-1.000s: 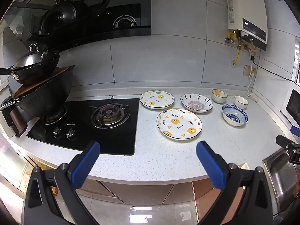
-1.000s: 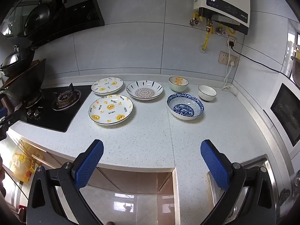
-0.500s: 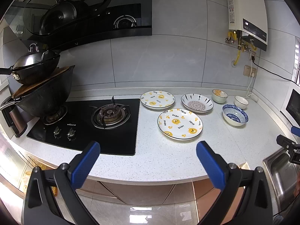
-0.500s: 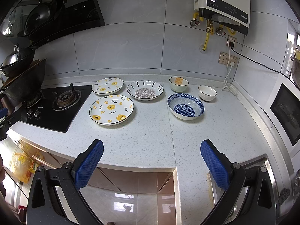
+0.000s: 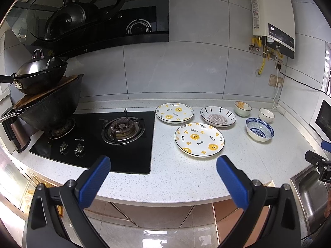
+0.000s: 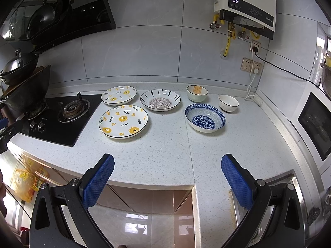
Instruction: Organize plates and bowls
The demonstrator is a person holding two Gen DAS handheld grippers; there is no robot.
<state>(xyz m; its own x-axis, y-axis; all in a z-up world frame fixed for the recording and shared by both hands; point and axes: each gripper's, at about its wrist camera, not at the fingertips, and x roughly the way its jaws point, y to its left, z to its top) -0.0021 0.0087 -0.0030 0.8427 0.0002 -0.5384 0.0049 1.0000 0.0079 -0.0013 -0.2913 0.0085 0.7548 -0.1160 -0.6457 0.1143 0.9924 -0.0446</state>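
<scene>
On the white counter lie two bear-print plates, a large near one [image 5: 199, 139] [image 6: 123, 121] and a smaller far one [image 5: 174, 112] [image 6: 119, 95]. Beside them sit a patterned shallow dish [image 5: 217, 116] [image 6: 160, 102], a blue-patterned bowl [image 5: 260, 129] [image 6: 205, 120], a flower bowl [image 5: 242, 108] [image 6: 197, 92] and a small white bowl [image 5: 266, 115] [image 6: 228, 103]. My left gripper [image 5: 163, 170] hangs open at the counter's front edge, well short of the near plate. My right gripper [image 6: 167, 170] is open too, in front of the counter, holding nothing.
A black gas hob [image 5: 99, 136] fills the counter's left, with stacked woks [image 5: 47, 101] on its far burner. A steel sink [image 5: 310, 194] lies at the right, a microwave [image 6: 314, 124] against the right wall. Sockets and a cable [image 6: 251, 76] hang behind the bowls.
Both views have crept slightly closer to the counter; dishes and grippers otherwise stand as before.
</scene>
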